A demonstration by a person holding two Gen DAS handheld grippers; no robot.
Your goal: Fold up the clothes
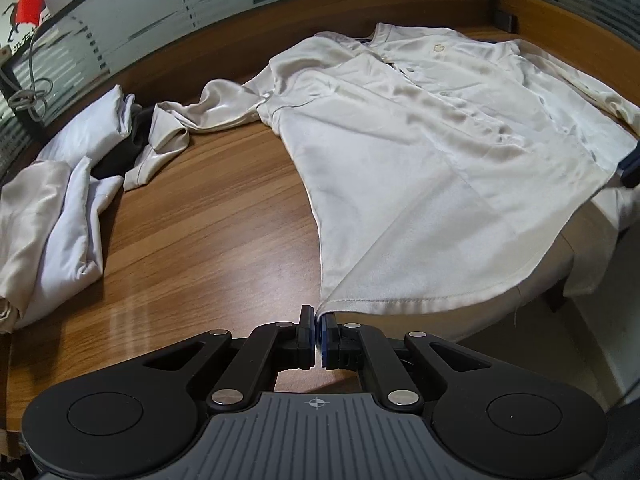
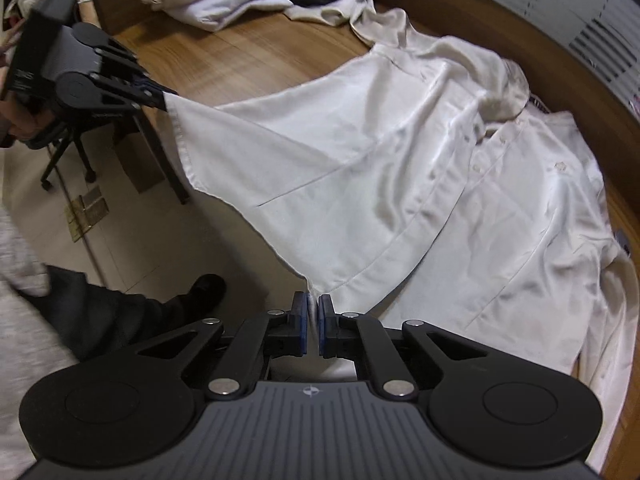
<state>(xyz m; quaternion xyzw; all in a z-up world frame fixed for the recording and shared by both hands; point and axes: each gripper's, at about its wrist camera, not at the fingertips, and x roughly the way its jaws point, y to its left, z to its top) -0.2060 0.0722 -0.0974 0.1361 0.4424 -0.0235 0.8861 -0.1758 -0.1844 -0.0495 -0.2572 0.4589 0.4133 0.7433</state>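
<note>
Left wrist view: left gripper (image 1: 319,320) pinching one hem corner of cream shirt (image 1: 420,152). Right gripper (image 2: 313,307) pinching the other hem corner. Spread buttons-up on wooden table (image 1: 208,216), hem overhanging its edge; beyond, crumpled clothes pile (image 1: 64,200).

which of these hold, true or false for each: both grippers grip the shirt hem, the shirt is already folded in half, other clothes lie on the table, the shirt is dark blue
1. Both the left gripper and right gripper have jaws shut on the hem of the shirt. True.
2. The shirt is already folded in half. False: it lies spread open, buttons up.
3. Other clothes lie piled on the table. True.
4. The shirt is dark blue. False: it is cream white.
</note>
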